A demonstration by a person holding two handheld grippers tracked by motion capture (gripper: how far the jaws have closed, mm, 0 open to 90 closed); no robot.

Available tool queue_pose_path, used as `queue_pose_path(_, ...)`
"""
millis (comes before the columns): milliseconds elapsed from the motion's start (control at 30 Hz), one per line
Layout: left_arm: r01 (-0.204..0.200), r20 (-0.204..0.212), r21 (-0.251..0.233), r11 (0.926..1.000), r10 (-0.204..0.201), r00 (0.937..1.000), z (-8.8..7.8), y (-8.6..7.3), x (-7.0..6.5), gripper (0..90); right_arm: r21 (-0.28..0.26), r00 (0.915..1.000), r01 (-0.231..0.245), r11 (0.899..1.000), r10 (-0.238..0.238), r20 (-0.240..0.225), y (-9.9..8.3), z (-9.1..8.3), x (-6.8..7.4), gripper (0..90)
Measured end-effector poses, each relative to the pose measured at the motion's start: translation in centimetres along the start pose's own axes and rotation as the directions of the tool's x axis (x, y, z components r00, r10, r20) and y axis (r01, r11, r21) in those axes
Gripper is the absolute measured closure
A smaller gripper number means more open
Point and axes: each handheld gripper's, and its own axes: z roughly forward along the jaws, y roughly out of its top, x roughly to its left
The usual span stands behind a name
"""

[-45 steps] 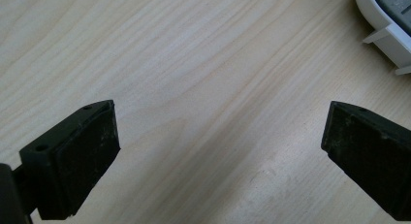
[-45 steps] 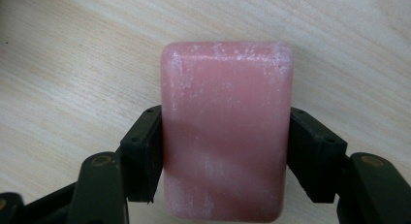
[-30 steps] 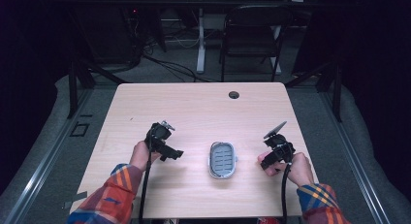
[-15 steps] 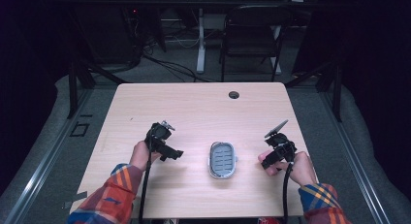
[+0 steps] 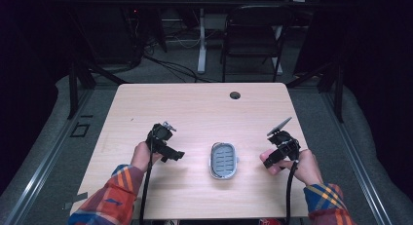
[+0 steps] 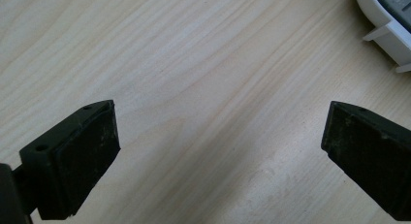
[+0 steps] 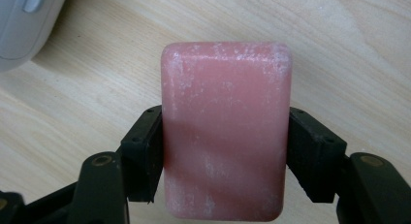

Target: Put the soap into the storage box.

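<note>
My right gripper [image 7: 225,151] clamps the pink soap bar [image 7: 226,127] by its long sides, right of the soap dish [image 5: 223,159], ready to lay flat; left gripper [image 6: 220,151] stands apart, empty.

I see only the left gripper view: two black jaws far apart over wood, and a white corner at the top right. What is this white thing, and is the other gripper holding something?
Observer: The white corner belongs to an oval soap dish with a grey slotted insert; it lies on the table between the two grippers.
Operator: And the right gripper?
Observer: The right gripper is shut on a pink soap bar; its pads press the bar's two long sides.
Operator: Is the bar over the dish?
Observer: No. In the high view the bar is beside the dish, apart from it, on the right gripper's side.
</note>
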Motion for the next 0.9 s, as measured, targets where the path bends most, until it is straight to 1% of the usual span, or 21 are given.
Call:
queue_pose_path(33,0.000,0.000,0.000,1.0000,0.000,1.0000,0.0,0.0,0.0,0.0,0.006,0.9999,0.015,1.000,-0.015,-0.002,0.1,-0.1,0.0,36.7)
queue_pose_path(100,-0.001,0.000,-0.001,1.0000,0.001,1.0000,0.0,0.0,0.0,0.0,-0.002,0.9999,0.012,1.000,-0.012,-0.008,0.1,-0.2,0.1,36.7)
queue_pose_path(133,-0.003,0.000,0.001,1.0000,0.003,1.0000,0.0,0.0,0.0,0.0,0.001,0.9998,0.017,1.000,-0.017,-0.001,0.1,-0.3,0.1,36.7)
queue_pose_path(167,-0.001,0.001,0.001,1.0000,0.001,1.0000,0.0,0.0,-0.1,0.0,0.008,0.9998,0.019,1.000,-0.019,-0.002,0.1,-0.4,0.2,36.7)
queue_pose_path(200,0.000,0.000,0.001,1.0000,0.000,1.0000,0.1,0.0,-0.1,0.0,0.019,0.9995,0.032,0.999,-0.032,0.002,0.2,-0.5,0.2,36.7)
queue_pose_path(233,0.001,-0.001,0.002,1.0000,-0.001,1.0000,0.1,0.0,0.0,0.0,0.007,0.9997,0.022,1.000,-0.022,0.002,0.1,-0.5,0.3,36.7)
queue_pose_path(267,0.001,0.000,0.002,1.0000,-0.001,1.0000,0.0,0.0,0.0,0.0,0.022,0.9992,0.038,0.999,-0.038,-0.007,0.2,-0.8,0.4,36.7)
queue_pose_path(367,0.001,-0.001,0.003,1.0000,-0.001,1.0000,0.0,0.0,0.0,0.1,0.007,0.9992,0.040,0.999,-0.040,-0.006,0.2,-1.1,0.7,36.7)
queue_pose_path(400,0.002,0.000,0.002,1.0000,-0.002,1.0000,0.0,0.0,0.0,0.1,0.004,0.9990,0.042,0.999,-0.042,-0.015,0.2,-1.3,0.8,36.7)
queue_pose_path(433,0.002,-0.001,0.003,1.0000,-0.002,1.0000,0.0,0.0,0.0,0.1,-0.002,0.9991,0.041,0.999,-0.041,-0.008,0.3,-1.4,1.0,36.8)
queue_pose_path(467,0.001,-0.001,0.005,1.0000,-0.001,1.0000,0.0,0.0,0.0,0.1,0.011,0.9984,0.057,0.998,-0.057,-0.006,0.4,-1.6,0.9,36.8)
queue_pose_path(500,0.001,-0.001,0.005,1.0000,-0.001,1.0000,0.0,0.0,0.0,0.1,-0.002,0.9987,0.049,0.999,-0.050,-0.009,0.5,-1.8,1.1,36.8)
queue_pose_path(533,0.001,-0.001,0.005,1.0000,-0.001,1.0000,0.0,0.0,0.0,0.1,-0.002,0.9987,0.049,0.999,-0.050,-0.009,0.5,-1.8,1.1,36.8)
queue_pose_path(600,0.002,-0.001,0.005,1.0000,-0.002,1.0000,0.1,0.0,0.0,0.1,0.028,0.9970,0.078,0.997,-0.077,-0.007,0.7,-2.1,1.1,36.8)
queue_pose_path(633,0.002,0.000,0.005,1.0000,-0.002,1.0000,0.1,0.0,0.0,0.0,0.014,0.9973,0.073,0.997,-0.073,-0.011,0.8,-2.1,1.2,36.8)
queue_pose_path(767,0.002,-0.001,0.006,1.0000,-0.002,1.0000,0.1,0.0,0.0,0.1,0.011,0.9972,0.074,0.997,-0.074,-0.010,1.1,-2.2,1.3,36.8)
queue_pose_path(800,0.003,-0.002,0.005,1.0000,-0.003,1.0000,0.1,0.0,0.0,0.1,-0.025,0.9986,0.048,0.999,-0.049,-0.023,1.1,-2.1,1.5,36.8)
queue_pose_path(900,0.007,0.003,0.004,1.0000,-0.007,1.0000,0.1,0.0,0.1,0.1,-0.009,0.9978,0.060,0.998,-0.060,-0.028,1.4,-2.3,1.5,36.9)
